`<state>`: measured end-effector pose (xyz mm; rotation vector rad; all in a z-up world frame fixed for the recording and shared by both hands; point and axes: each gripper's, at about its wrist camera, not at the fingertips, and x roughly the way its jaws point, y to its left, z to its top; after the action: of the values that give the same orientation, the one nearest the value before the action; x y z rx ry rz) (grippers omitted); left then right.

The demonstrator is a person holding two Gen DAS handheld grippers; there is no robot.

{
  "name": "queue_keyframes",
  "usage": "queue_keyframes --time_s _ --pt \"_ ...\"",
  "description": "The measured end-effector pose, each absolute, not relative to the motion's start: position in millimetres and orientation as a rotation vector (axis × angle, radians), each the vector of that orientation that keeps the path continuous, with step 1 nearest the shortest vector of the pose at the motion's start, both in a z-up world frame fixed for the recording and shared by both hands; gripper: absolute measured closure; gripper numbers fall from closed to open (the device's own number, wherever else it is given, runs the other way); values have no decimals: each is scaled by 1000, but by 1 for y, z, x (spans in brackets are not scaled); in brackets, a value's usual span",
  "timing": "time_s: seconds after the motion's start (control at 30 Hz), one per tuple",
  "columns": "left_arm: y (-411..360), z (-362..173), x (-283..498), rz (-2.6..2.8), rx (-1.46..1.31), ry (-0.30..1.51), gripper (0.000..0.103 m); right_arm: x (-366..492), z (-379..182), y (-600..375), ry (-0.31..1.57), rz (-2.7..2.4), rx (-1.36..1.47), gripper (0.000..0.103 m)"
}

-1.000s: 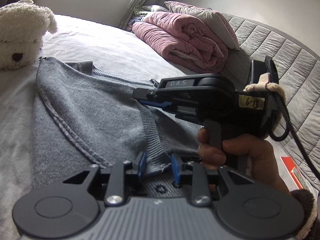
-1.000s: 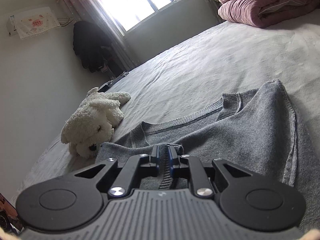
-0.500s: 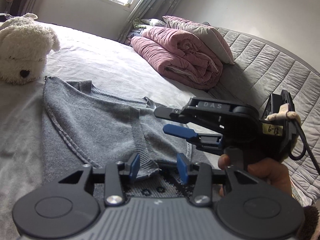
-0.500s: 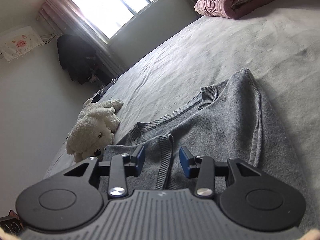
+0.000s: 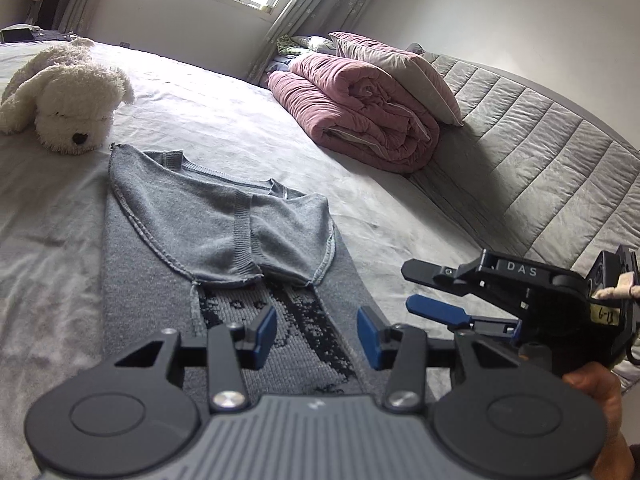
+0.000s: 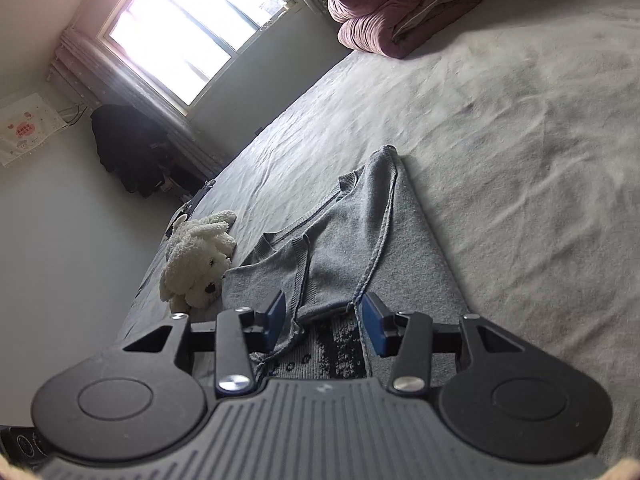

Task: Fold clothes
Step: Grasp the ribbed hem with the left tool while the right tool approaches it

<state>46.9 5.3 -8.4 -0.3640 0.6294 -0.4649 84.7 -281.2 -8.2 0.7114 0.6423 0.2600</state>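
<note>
A grey knit sweater (image 5: 208,224) lies flat on the bed with both sleeves folded in over its chest, cuffs meeting near the middle; a dark pattern shows below them. It also shows in the right wrist view (image 6: 360,236). My left gripper (image 5: 316,336) is open and empty, raised above the sweater's lower part. My right gripper (image 6: 324,320) is open and empty, above the sleeve cuffs. In the left wrist view the right gripper (image 5: 432,292) hovers to the right of the sweater, jaws apart.
A white plush dog (image 5: 68,92) lies by the sweater's collar; it shows in the right wrist view too (image 6: 196,256). A folded pink quilt (image 5: 356,116) and a pillow (image 5: 400,68) sit against the grey padded headboard (image 5: 540,160). The bed sheet (image 6: 520,120) spreads around.
Both grippers opened and let go of the sleeve cuffs, then pulled back and up from the sweater. The sleeves now rest folded on the chest.
</note>
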Motion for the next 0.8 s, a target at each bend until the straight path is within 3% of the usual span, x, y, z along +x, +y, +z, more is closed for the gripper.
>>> queue_keyframes --time_s 0.4,0.5,0.8 --pt "14 -11 -16 -485 -221 713 61 12 -20 -302 714 283 627 55" --pt "14 -30 -38 -519 -174 788 68 -6 -29 -299 765 297 606 55" --pt "31 -46 -73 -570 -201 835 75 -65 -36 -256 868 675 510 55"
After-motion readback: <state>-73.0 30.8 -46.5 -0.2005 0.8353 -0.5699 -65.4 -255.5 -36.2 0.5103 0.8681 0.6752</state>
